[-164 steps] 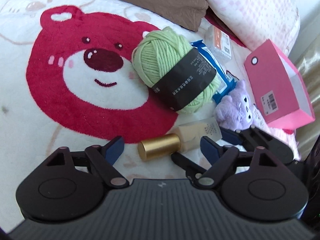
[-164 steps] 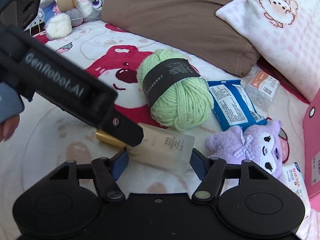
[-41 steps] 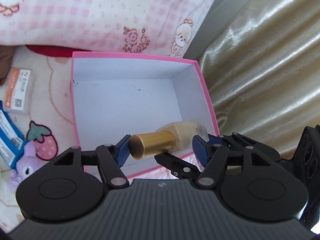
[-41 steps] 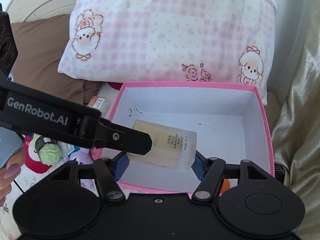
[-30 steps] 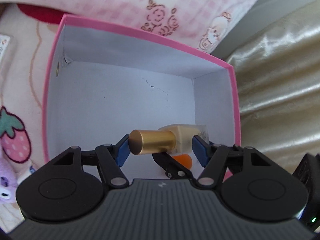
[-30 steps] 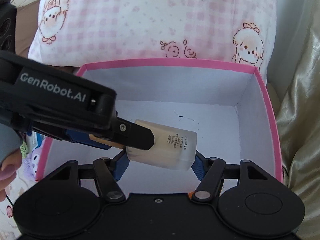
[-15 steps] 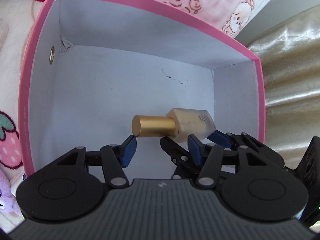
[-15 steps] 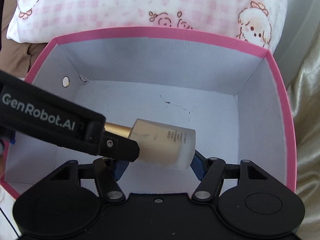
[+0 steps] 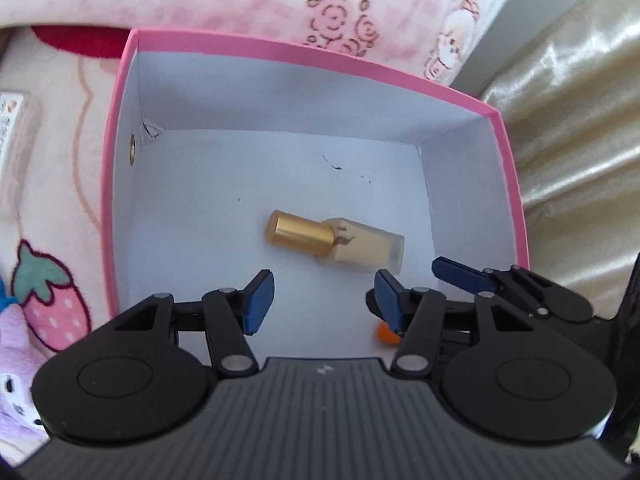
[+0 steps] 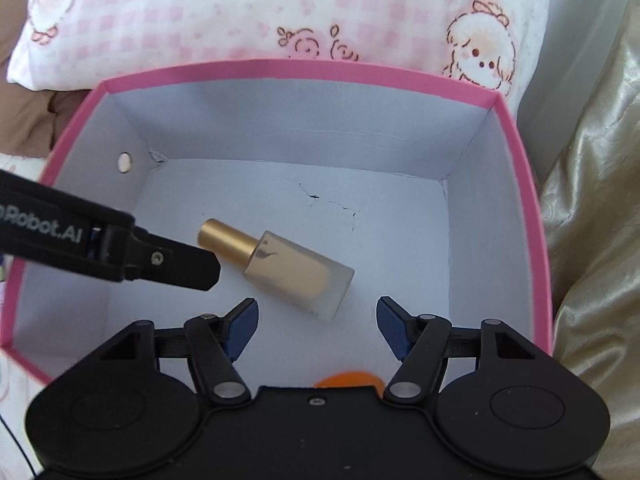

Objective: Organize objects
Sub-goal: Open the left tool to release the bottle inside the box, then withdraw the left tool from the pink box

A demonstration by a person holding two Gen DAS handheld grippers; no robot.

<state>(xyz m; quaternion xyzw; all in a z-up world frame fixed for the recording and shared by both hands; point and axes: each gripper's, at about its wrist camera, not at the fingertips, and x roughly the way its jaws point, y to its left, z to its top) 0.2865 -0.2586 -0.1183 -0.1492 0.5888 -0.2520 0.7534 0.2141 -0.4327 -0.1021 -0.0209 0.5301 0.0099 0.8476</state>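
The bottle point(image 9: 336, 242), frosted glass with a gold cap point(image 9: 300, 233), lies on its side on the floor of the pink box point(image 9: 120, 128), near the centre of both views, cap toward the left of the frame. Nothing grips it.

Left gripper point(image 9: 322, 296): jaws spread, nothing between the blue pads; it hangs over the box at the lower middle of its own view, short of the bottle. In the right wrist view one of its black fingers point(image 10: 176, 260) reaches in from the left edge, its tip just beside the cap.

Right gripper point(image 10: 316, 322): jaws spread, pads clear of the bottle's base, which lies just above them in frame.

An orange object point(image 10: 348, 380), partly hidden, sits at the box's near wall. A pink checked pillow point(image 10: 320, 8) lies behind the box.
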